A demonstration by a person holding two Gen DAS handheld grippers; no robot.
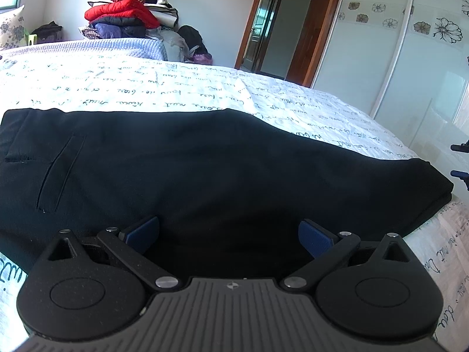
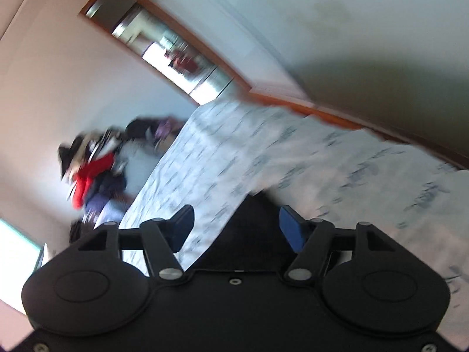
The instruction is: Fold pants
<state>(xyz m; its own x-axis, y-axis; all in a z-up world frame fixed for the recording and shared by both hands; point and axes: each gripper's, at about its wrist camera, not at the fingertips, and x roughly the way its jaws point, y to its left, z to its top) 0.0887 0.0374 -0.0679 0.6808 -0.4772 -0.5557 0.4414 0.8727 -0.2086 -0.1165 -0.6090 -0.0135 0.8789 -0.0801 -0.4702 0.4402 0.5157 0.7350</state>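
The black pants (image 1: pixel 205 164) lie folded flat on the bed, waistband and a back pocket at the left, folded end at the right. My left gripper (image 1: pixel 228 234) is open, its blue pads wide apart, low over the near edge of the pants, holding nothing. My right gripper (image 2: pixel 236 226) is open and empty; its view is tilted and blurred, and a corner of the pants (image 2: pixel 252 234) shows between its fingers. The right gripper's tips also show at the right edge of the left wrist view (image 1: pixel 461 161).
The bed has a white sheet (image 1: pixel 176 88) with handwriting print. A pile of clothes with a red jacket (image 1: pixel 123 14) stands beyond the bed's far side. A wooden door frame (image 1: pixel 307 29) and a white wardrobe (image 1: pixel 395 58) are at the right.
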